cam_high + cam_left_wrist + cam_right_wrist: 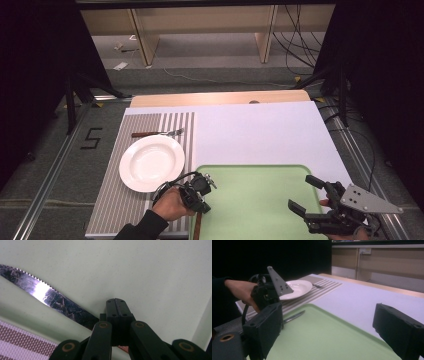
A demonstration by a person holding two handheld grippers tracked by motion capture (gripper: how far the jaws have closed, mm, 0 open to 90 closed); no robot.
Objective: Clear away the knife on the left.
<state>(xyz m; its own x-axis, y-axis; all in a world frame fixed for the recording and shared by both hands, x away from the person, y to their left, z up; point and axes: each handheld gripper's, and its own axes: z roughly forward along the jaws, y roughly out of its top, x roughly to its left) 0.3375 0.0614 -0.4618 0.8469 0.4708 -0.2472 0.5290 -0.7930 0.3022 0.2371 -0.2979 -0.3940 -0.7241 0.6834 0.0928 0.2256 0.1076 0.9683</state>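
In the high view, the left gripper (199, 197) sits at the lower middle of the frame, over the left edge of the green tray (250, 200), its jaws closed on a knife (198, 226) whose brown handle runs down toward the bottom edge. The right gripper (306, 194), lower right, stands wide open and holds nothing. A white plate (151, 162) and a fork (157, 133) lie on the striped mat (112, 200) at left.

In the left gripper view, the jaws are pressed together on the knife (50, 298); its toothed blade runs to the upper left over the tray (150, 277).

In the right gripper view, the jaws stand far apart and empty; the knife (293, 316) lies left of centre on the tray (324, 337).

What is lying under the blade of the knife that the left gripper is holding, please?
Under the knife blade lies the green tray, near its left rim. The left gripper, shut on the knife, covers the handle and whatever is beneath it.
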